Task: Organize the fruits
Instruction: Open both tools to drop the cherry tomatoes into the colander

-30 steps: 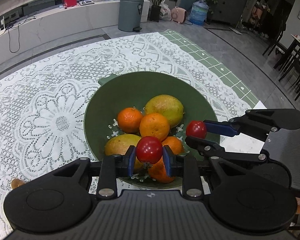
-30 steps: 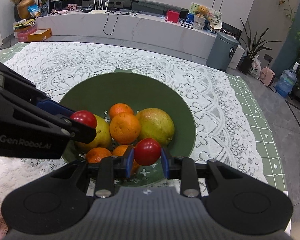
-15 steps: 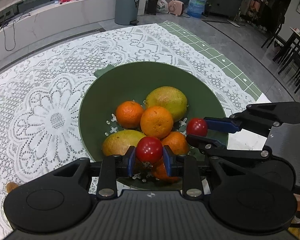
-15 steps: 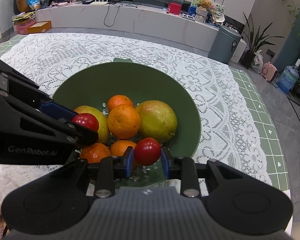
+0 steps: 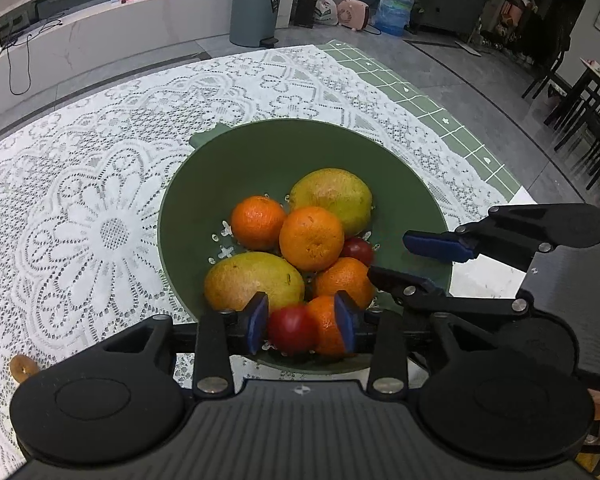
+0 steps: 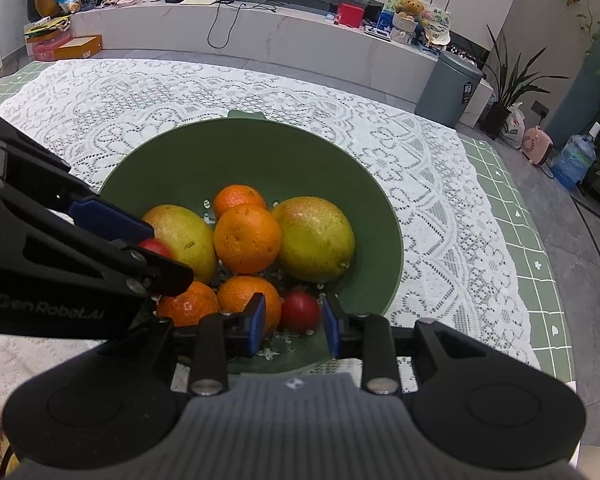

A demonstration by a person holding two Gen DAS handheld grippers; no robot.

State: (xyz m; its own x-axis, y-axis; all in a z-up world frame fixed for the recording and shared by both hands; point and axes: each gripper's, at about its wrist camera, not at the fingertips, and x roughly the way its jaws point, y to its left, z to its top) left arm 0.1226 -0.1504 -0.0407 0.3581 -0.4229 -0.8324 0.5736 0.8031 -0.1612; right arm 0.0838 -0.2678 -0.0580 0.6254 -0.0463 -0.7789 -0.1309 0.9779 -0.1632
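Between left gripper [image 5: 301,322] pads, jaws opening: red tomato [image 5: 291,329], unclamped, resting in green colander [image 5: 260,152]. Between right gripper [image 6: 292,323] pads, also opening: second tomato [image 6: 300,311], loose beside oranges [image 6: 247,238]. On left gripper's side: "GenRobot.AI" [image 6: 49,307].

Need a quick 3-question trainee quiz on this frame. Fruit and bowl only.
1. True or false: the bowl holds three mangoes.
2. How many oranges are in the bowl?
3. What does the bowl stand on? A) bare wood B) lace cloth C) a metal tray

Key:
1. False: there are two mangoes, one behind the oranges and one on their left.
2. Four.
3. B.
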